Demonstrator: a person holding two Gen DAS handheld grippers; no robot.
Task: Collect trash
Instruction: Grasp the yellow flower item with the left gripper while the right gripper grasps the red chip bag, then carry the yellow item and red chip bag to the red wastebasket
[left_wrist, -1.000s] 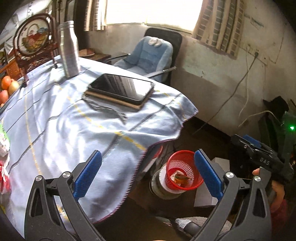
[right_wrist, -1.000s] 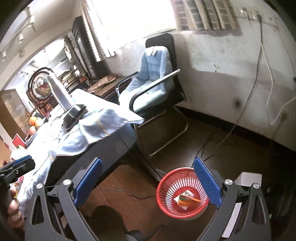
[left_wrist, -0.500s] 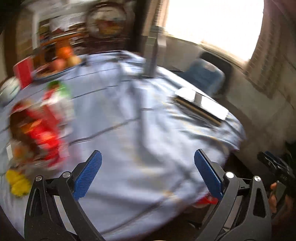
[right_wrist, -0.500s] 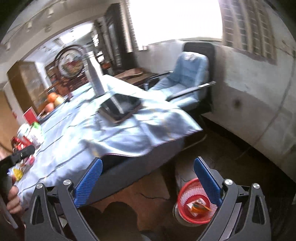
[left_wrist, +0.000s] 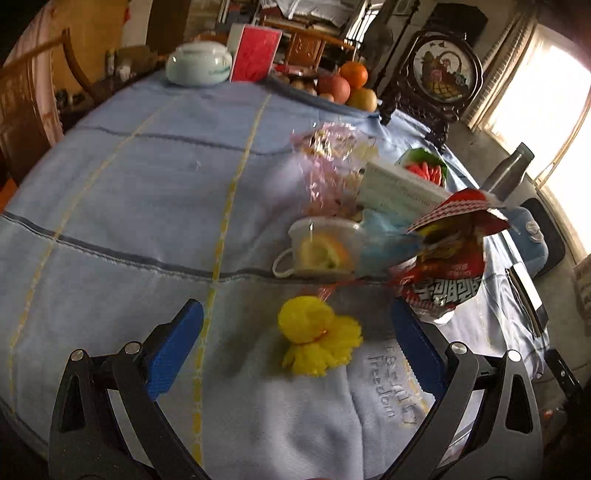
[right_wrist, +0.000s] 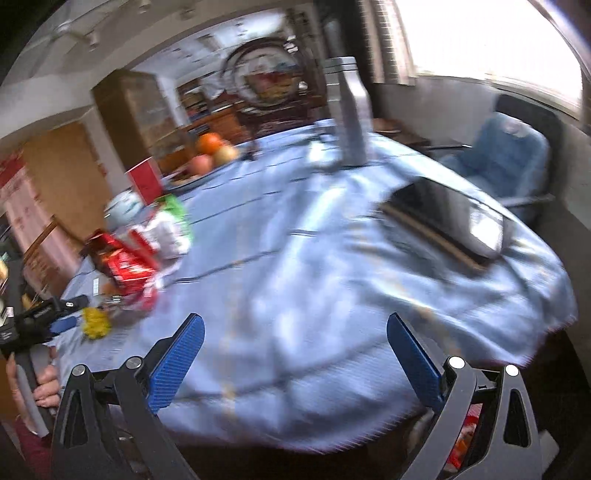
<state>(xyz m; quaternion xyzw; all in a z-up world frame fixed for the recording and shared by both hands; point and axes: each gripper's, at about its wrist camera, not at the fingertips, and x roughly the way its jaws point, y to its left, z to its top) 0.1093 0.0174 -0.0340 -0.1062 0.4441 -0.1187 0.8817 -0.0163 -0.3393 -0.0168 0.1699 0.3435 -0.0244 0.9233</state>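
A pile of trash lies on the blue tablecloth (left_wrist: 129, 192). Nearest is a crumpled yellow wrapper (left_wrist: 317, 341), between the fingers of my open, empty left gripper (left_wrist: 295, 349), which hovers just above it. Behind it are a clear plastic cup (left_wrist: 321, 251) on its side, a red snack bag (left_wrist: 450, 262), pink cellophane (left_wrist: 328, 166) and a white box (left_wrist: 399, 188). My right gripper (right_wrist: 295, 352) is open and empty over the table's near edge. In its blurred view the red bag (right_wrist: 122, 264) and yellow wrapper (right_wrist: 96, 323) lie at left, beside my left gripper (right_wrist: 55, 321).
Fruit (left_wrist: 345, 86), a white lidded pot (left_wrist: 199, 68) and a red card (left_wrist: 255, 55) stand at the far side. A steel bottle (right_wrist: 349, 122) and a dark tablet (right_wrist: 450, 218) lie toward the window. A blue chair (right_wrist: 506, 155) stands beyond. The red basket (right_wrist: 461, 443) shows below the table edge.
Both grippers have swung from the floor basket up and left over the table. The left one has come down close to the trash pile. Both stay open.
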